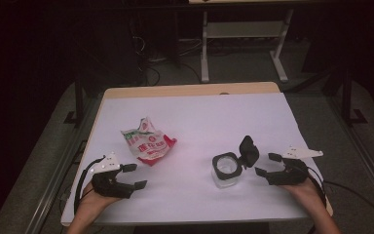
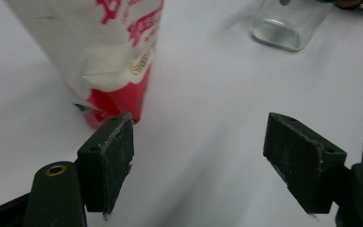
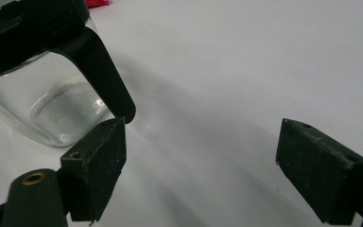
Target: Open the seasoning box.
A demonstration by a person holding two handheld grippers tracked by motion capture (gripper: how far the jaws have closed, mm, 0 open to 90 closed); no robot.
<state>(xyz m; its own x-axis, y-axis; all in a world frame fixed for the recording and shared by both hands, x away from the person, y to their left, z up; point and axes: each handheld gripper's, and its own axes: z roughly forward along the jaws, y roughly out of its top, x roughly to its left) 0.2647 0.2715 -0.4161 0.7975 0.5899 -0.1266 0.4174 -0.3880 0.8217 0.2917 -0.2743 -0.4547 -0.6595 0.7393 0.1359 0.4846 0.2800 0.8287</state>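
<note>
A crumpled red and white snack bag [image 1: 147,141] lies left of the table's middle. A clear glass jar [image 1: 225,170] with a black rim and its black flip lid [image 1: 248,151] raised stands right of centre. My left gripper [image 1: 134,176] hovers near the front left, open, just below the bag, with nothing between its pads. In the left gripper view the bag [image 2: 108,56] rises right beyond the left pad [image 2: 111,165]. My right gripper [image 1: 268,164] is open beside the jar's right side. In the right gripper view the jar [image 3: 47,104] sits just past the left pad [image 3: 97,165].
The table [image 1: 195,204] is covered by a white sheet, with a wooden edge [image 1: 190,90] along the far side. A person's hands enter from the bottom. Cables trail off both grippers. Dark floor and table legs lie beyond.
</note>
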